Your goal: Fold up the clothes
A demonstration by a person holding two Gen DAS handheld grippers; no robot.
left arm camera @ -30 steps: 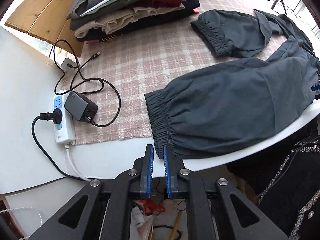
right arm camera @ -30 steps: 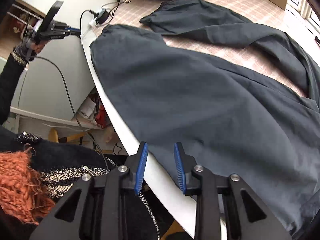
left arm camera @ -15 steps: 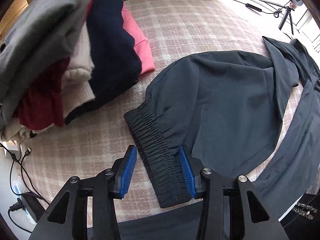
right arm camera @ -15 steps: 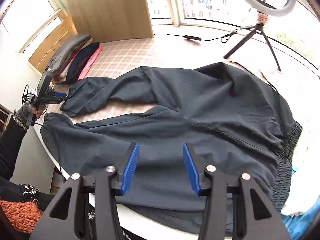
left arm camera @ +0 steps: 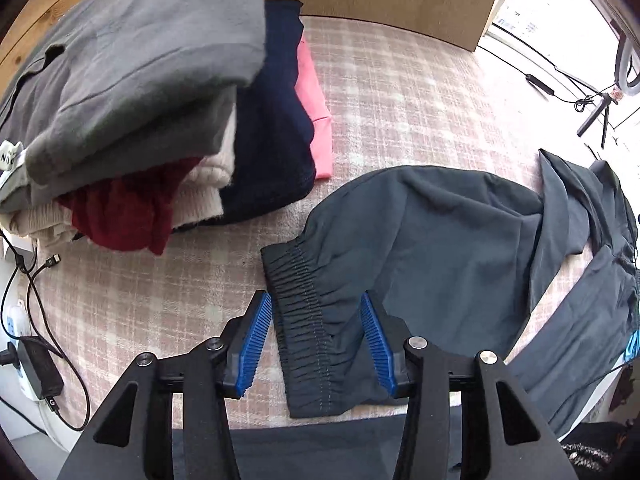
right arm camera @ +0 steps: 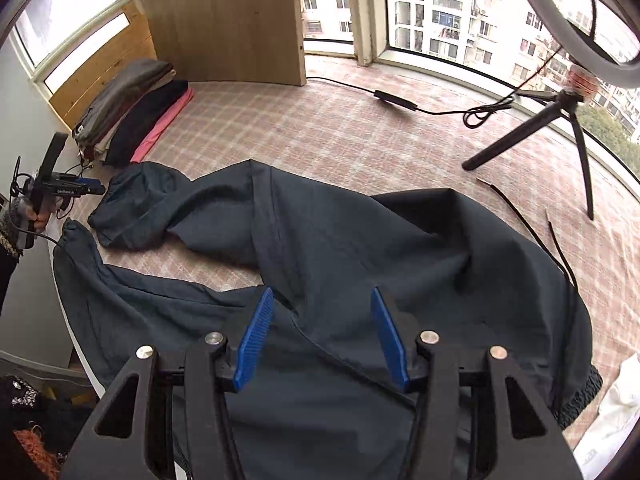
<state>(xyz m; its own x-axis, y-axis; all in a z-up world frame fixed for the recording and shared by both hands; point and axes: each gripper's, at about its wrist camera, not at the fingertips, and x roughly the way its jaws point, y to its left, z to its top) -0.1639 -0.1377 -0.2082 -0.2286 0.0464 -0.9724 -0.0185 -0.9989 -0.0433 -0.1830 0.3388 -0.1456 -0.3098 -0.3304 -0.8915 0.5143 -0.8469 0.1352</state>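
Trousers [right arm camera: 320,248] spread unfolded on checked cloth [left arm camera: 400,92]; left tongs [left arm camera: 316,344], narrow a second ago, now wide astride far leg cuff [left arm camera: 300,300]; right tongs [right arm camera: 322,336] wide over seat, so grasp likely imminent.

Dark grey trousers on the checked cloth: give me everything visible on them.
The dark grey trousers look thin, smooth and woven, and lie spread flat but creased on the pink checked cloth. Both legs run toward the stack of folded clothes; the farther one is bent. Each ends in a gathered elastic cuff, and the waistband is elastic too. The left gripper has open jaws either side of the farther cuff; the right gripper is open above the seat.
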